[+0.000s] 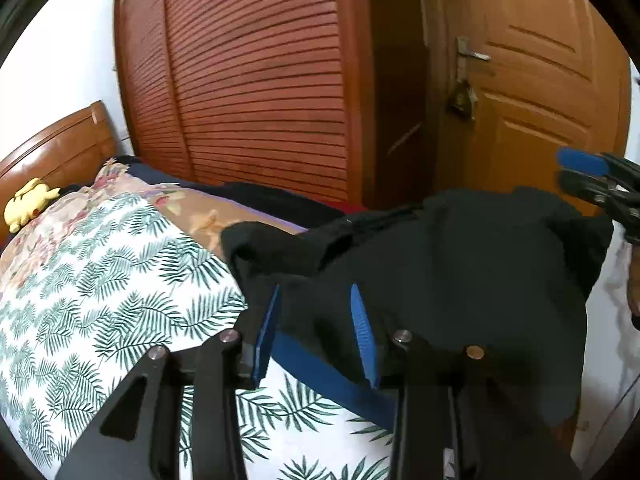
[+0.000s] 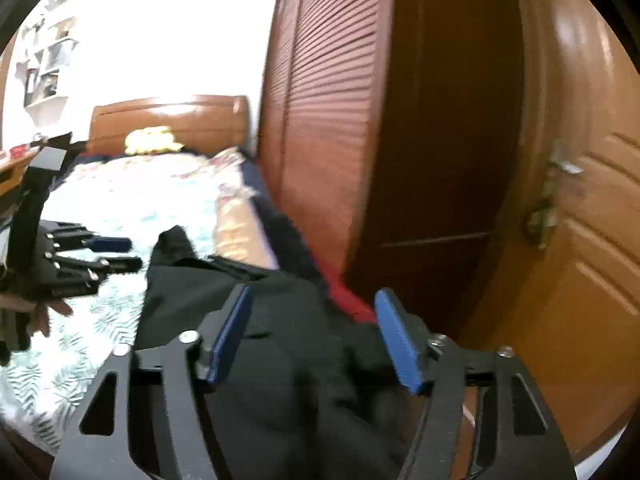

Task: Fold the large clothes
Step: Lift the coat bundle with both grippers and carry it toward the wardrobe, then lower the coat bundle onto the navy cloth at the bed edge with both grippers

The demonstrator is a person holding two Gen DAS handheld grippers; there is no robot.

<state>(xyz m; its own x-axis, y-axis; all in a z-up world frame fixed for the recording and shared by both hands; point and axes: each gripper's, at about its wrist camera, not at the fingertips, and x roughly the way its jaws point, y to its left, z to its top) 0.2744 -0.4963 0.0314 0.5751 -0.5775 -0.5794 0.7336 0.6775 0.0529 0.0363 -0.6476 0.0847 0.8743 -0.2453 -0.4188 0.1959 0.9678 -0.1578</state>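
Right up close we've got the left gripper (image 1: 316,332), jaws partly apart with the black garment (image 1: 440,280) bunched between the blue pads (image 1: 362,332). As far as we can tell the pads aren't squeezing it, since cloth sits in the gap with room on both sides. Same story on the right gripper (image 2: 316,336): jaws fairly wide, the black garment (image 2: 280,320) draped between them, no pinch we can see. That view is blurry though, so take it loosely.

Our garment lies in a rumpled heap near the edge of the bed (image 1: 100,280), on top of the leaf-print cover, with a blue band (image 1: 328,376) along its lower edge in the left view. From the left camera the right gripper (image 1: 596,184) pokes in at the far right, just beside the garment. From the right camera the left gripper (image 2: 96,256) hangs over the bed at left.

Further out: a yellow plush toy (image 1: 30,204) by the wooden headboard (image 1: 56,152), a louvred wardrobe (image 1: 248,80), and a wooden door (image 1: 540,92).
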